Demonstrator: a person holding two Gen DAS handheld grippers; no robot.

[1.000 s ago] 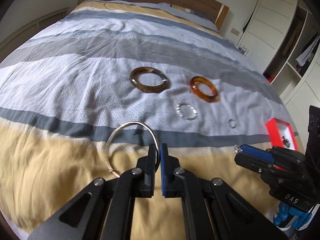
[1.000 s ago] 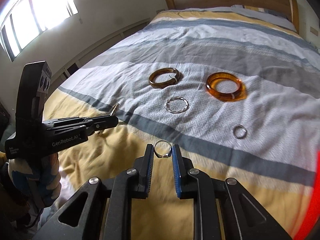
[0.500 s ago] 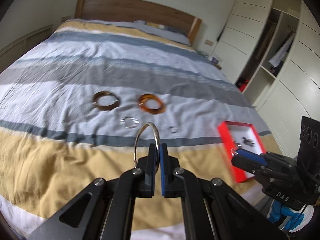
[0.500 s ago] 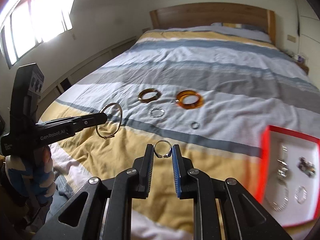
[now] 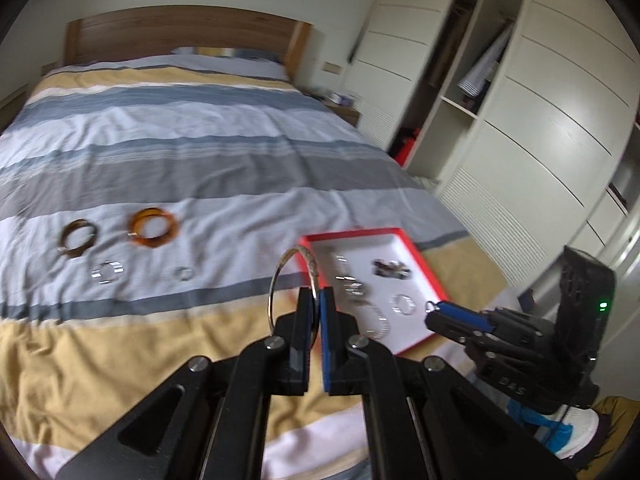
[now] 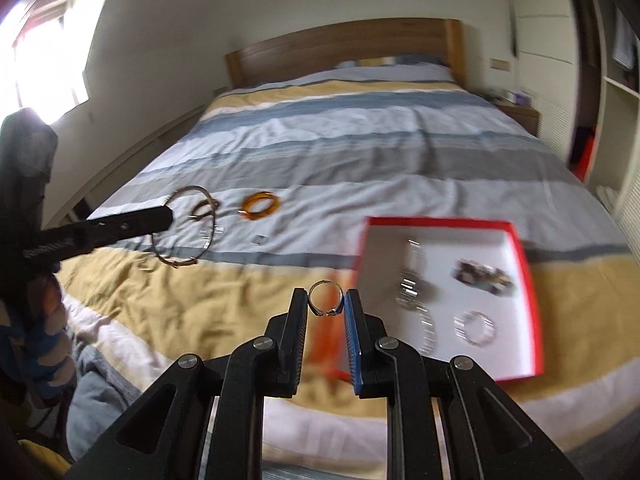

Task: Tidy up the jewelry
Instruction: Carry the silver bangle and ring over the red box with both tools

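Note:
My left gripper (image 5: 316, 300) is shut on a thin silver bangle (image 5: 313, 268), held upright above the yellow stripe of the bed, just left of the red jewelry box (image 5: 420, 256). My right gripper (image 6: 326, 304) is shut on a small silver ring (image 6: 325, 281), held in the air by the red jewelry box's (image 6: 440, 222) near-left corner. In the box lie several silver pieces. On the bedspread an orange bangle (image 5: 153, 227), a brown bangle (image 5: 79, 237), a twisted silver ring (image 5: 107, 271) and a small ring (image 5: 184, 273) lie to the left. The picture is blurred by motion.
The striped bedspread (image 5: 200, 140) runs back to a wooden headboard (image 5: 180, 32). White wardrobes with open shelves (image 5: 520, 120) stand close along the bed's right side. A bright window (image 6: 40, 60) is on the left wall. A gloved hand (image 6: 44, 340) holds the left gripper.
Both grippers have swung to the right and risen, carrying the bangle and the ring. The red box has come into full view; the loose jewelry now lies off to the left.

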